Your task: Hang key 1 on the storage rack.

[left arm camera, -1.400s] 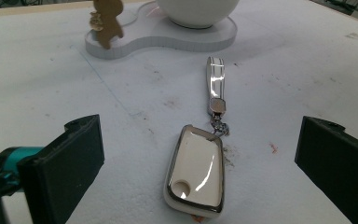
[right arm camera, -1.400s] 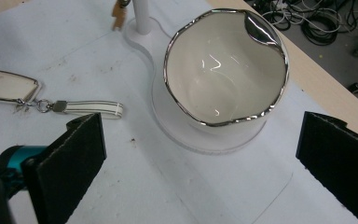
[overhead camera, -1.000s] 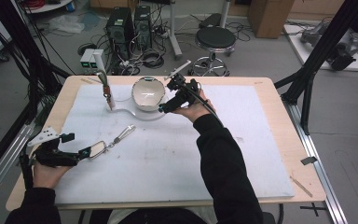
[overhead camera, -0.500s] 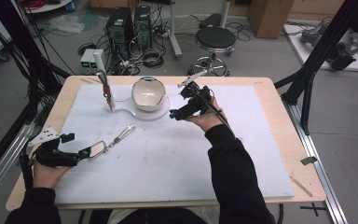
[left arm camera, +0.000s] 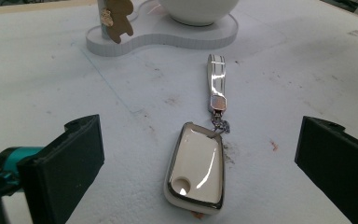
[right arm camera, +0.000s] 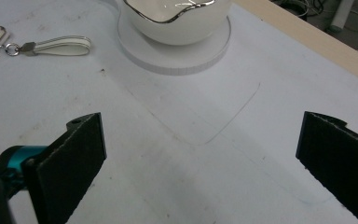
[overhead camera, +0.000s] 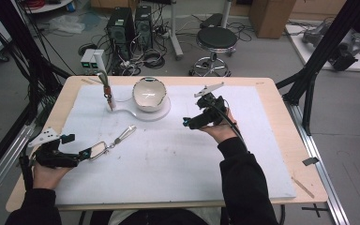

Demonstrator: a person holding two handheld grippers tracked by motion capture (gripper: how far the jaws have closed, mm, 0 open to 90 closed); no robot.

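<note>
High view: left gripper [overhead camera: 82, 153] low at the table's left edge, jaws spread, tips just short of the key fob [overhead camera: 98, 149], which lies flat on the white mat [overhead camera: 178, 154]. The fob's strap [overhead camera: 124, 134] runs up-right from it. Right gripper [overhead camera: 187, 123] sits right of centre above the mat, pointing left; whether its jaws are apart cannot be judged here. White bowl [overhead camera: 148, 94] with a silver rim stands on a white base plate [overhead camera: 161, 112]; a small post with a brown tag [overhead camera: 107, 90] rises at the plate's left end. No writing legible here; tag too small to read.

Left gripper view: jaws wide apart, holding nothing. Key fob [left arm camera: 196, 168] lies between them on the mat, nearer the bottom, touching neither jaw. Cream face, chrome edge, no logo or text legible. Ring and clasp join it to the striped strap [left arm camera: 216, 80]. Bowl [left arm camera: 198, 10] cut off at the top; brown bear-shaped tag [left arm camera: 117, 18] partly cut off, no readable print.

Right gripper view: jaws wide apart, nothing in them, bare mat between with faint pencil outlines. Bowl [right arm camera: 177, 18] cropped at the top, on its round plate [right arm camera: 172, 58]. Strap [right arm camera: 58, 46] at upper left; fob mostly out of frame.
</note>
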